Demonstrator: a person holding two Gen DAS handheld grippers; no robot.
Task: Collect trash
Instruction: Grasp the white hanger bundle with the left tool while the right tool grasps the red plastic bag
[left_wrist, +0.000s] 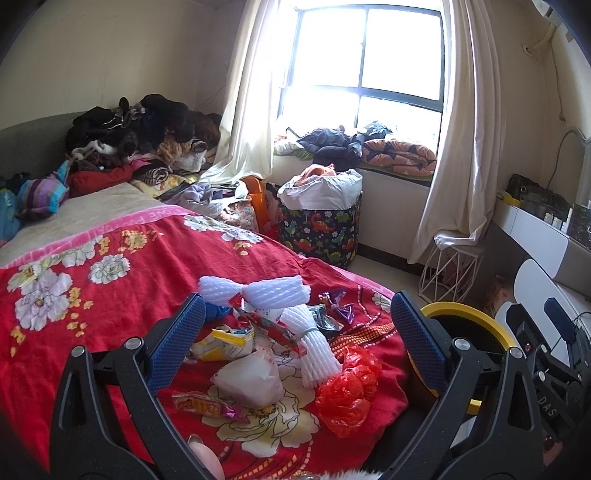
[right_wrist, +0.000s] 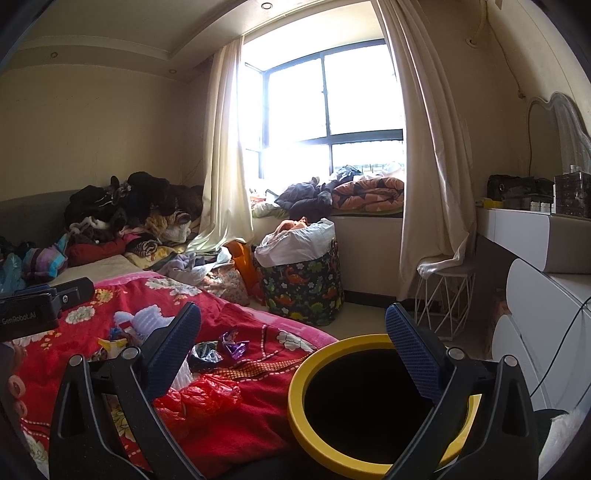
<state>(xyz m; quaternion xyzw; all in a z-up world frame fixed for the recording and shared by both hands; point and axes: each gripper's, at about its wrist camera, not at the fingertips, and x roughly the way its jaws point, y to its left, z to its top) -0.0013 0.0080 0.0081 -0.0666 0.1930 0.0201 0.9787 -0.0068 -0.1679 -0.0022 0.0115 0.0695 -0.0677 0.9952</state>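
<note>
Two grippers are ours to hold, and both stand wide open with nothing between their fingers. Our left gripper (left_wrist: 297, 325) hangs over the trash on the red blanket (left_wrist: 122, 295): white foam netting (left_wrist: 255, 291), a red plastic bag (left_wrist: 347, 391), a white wrapper (left_wrist: 251, 380), a yellow packet (left_wrist: 225, 341) and purple wrappers (left_wrist: 340, 306). Our right gripper (right_wrist: 293, 332) hangs above the yellow-rimmed bin (right_wrist: 306, 373), which stands just beside the bed's edge.

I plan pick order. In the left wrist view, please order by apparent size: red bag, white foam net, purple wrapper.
1. White foam net
2. Red bag, though it lies nearer the camera
3. Purple wrapper
</note>
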